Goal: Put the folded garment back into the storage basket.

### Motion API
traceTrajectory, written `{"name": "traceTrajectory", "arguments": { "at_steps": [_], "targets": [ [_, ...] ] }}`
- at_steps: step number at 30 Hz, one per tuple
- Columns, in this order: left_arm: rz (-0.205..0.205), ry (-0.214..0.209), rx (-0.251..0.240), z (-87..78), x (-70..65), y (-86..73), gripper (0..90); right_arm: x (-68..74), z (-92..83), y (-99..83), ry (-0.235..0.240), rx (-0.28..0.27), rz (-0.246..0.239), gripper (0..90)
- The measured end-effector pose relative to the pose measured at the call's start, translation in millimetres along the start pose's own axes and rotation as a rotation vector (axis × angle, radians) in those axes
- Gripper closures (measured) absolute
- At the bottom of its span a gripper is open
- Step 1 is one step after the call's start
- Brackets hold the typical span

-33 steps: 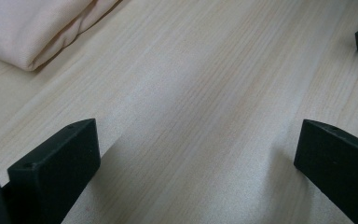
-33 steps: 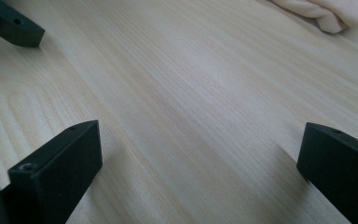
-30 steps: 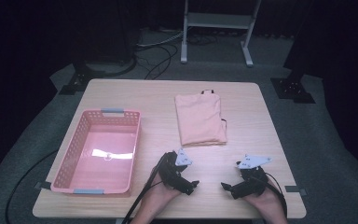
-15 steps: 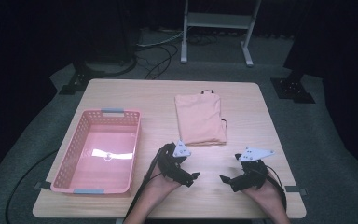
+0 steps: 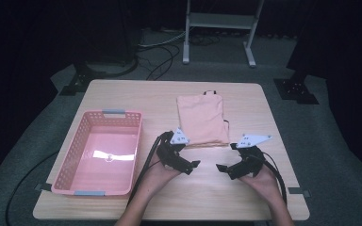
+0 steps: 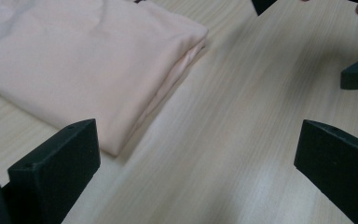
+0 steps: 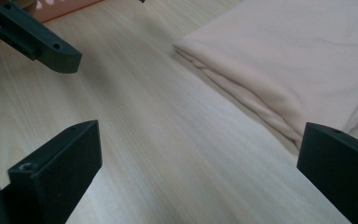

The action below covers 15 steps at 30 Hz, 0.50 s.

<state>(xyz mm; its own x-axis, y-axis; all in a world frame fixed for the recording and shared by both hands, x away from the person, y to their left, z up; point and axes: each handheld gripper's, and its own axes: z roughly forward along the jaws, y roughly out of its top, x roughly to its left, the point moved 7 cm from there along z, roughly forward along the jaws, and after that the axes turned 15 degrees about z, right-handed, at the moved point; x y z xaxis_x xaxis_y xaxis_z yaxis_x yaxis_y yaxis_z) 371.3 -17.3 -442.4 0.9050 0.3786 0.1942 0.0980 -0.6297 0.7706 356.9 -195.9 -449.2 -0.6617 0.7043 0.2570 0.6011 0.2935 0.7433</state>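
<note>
A: Both claws stand wide open, holding nothing. The left gripper has the folded cloth just ahead, near its left jaw.

B: And the right gripper?

A: Cloth ahead by its right jaw. Pink basket sits beyond the left gripper; bare table between, far cloth edge cut off

**Both grippers low, jaws wide**

Our forearms come in from the near edge. We hold the left gripper and the right gripper low, tips turned toward each other with a small gap between. Both sets of jaws stand wide apart, holding nothing.
</note>
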Motion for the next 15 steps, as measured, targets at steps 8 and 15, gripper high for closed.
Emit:
{"name": "traceTrajectory", "arguments": {
  "at_steps": [8, 15],
  "targets": [
    [0.013, -0.019, -0.011, 8.8, 13.8, 9.0, 0.0, -13.7, 18.0, 21.0, 0.027, 0.006, 0.007, 0.0],
    [0.018, -0.052, -0.004, 23.5, 18.2, 3.2, 0.0, -29.0, 34.8, 21.8, 0.043, 0.022, 0.038, 0.0]
  ]
}}
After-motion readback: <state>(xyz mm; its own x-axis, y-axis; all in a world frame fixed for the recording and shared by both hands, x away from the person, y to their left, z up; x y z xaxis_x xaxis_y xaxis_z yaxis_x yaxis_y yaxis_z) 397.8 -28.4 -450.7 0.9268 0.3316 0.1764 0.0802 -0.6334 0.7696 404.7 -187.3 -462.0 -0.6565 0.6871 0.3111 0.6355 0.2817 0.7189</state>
